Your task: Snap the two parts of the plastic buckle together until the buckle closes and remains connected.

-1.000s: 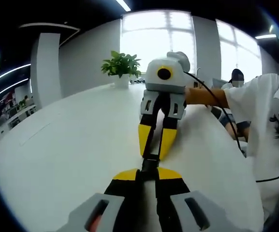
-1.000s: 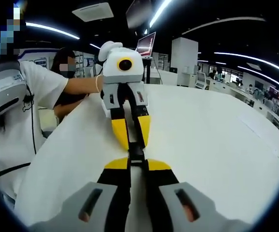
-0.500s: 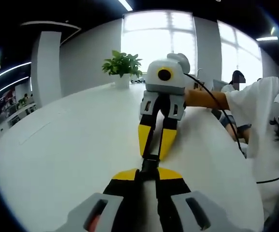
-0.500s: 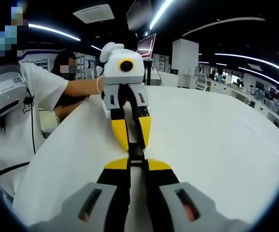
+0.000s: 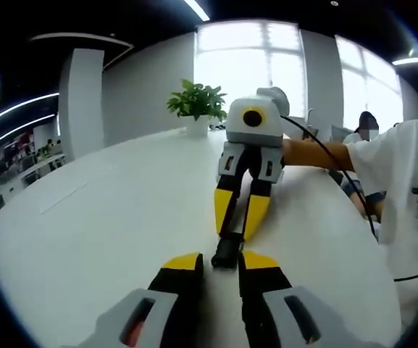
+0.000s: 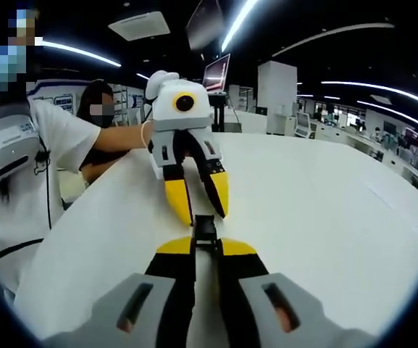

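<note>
The black plastic buckle [image 5: 227,251] lies low over the white table [image 5: 107,217], looking like one joined piece. In the left gripper view my left gripper [image 5: 221,262] stands open, its yellow tips on either side of the buckle's near end without touching it. Opposite, my right gripper [image 5: 235,232] is shut on the buckle's far end. From the right gripper view, the right gripper [image 6: 205,245] clamps the buckle [image 6: 205,228], and the left gripper [image 6: 201,214] faces it with its jaws spread apart.
A potted plant [image 5: 198,105] stands at the table's far edge. The person in a white shirt [image 5: 404,167] holds both grippers from the table's side, and another person [image 6: 100,109] sits behind. A monitor [image 6: 219,69] stands beyond the table [image 6: 324,217].
My left gripper has opened and let go of the buckle, drawing back slightly. The right gripper stays shut on the buckle.
</note>
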